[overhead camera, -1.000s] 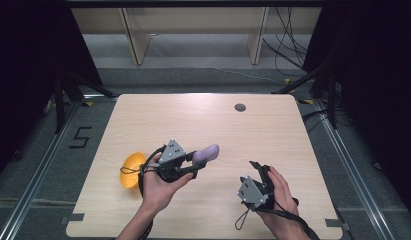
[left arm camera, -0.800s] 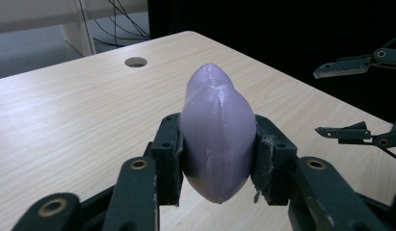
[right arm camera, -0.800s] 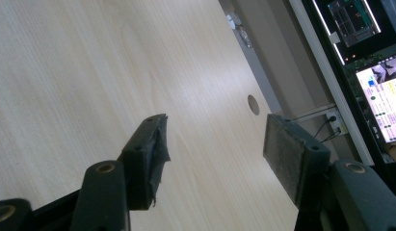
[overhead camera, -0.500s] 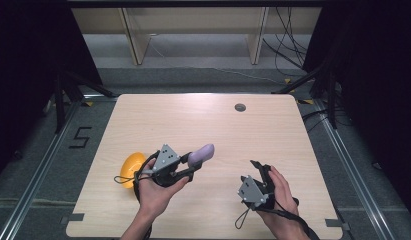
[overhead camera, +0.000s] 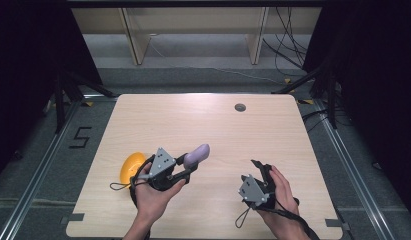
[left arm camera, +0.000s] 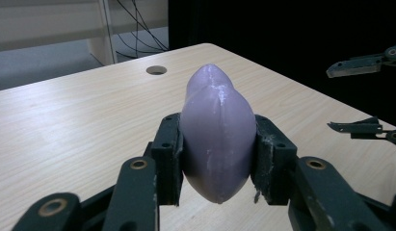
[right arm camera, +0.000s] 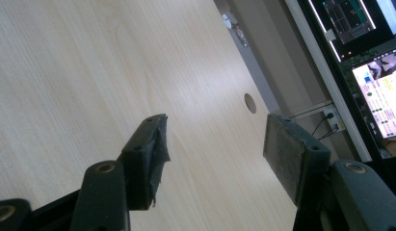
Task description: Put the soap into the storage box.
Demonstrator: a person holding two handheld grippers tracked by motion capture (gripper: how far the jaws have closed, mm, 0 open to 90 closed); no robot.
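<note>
The left tool (overhead camera: 189, 161) grips a pale purple, egg-like object (overhead camera: 198, 154) by its middle, the two jaws pressed against its flanks, as seen close up in the left gripper view, where the object (left arm camera: 216, 134) stands between the black pads and clear of the wood below. In the high view it sits in the lower-left part of the tabletop (overhead camera: 203, 125), its free end pointing toward about two o'clock. At nine o'clock from the left hand (overhead camera: 152, 192), an orange, rounded object (overhead camera: 130, 166) lies on the wood just beside the wrist, partly hidden by the tool's body. Off at three o'clock, the right tool (overhead camera: 258, 168) rests in the right hand (overhead camera: 280, 192) low over the tabletop with its jaws spread wide and nothing between them; the right gripper view shows bare wood in the gap. A round cable hole (overhead camera: 240, 107) sits near the far edge at one o'clock.

The step in hand appears to be the carry: the purple object is secured and lifted, not yet set down. The next move likely calls for choosing a landing spot, lowering until the object's underside meets the wood, and only then parting the jaws, since its rounded shape could roll once freed.
</note>
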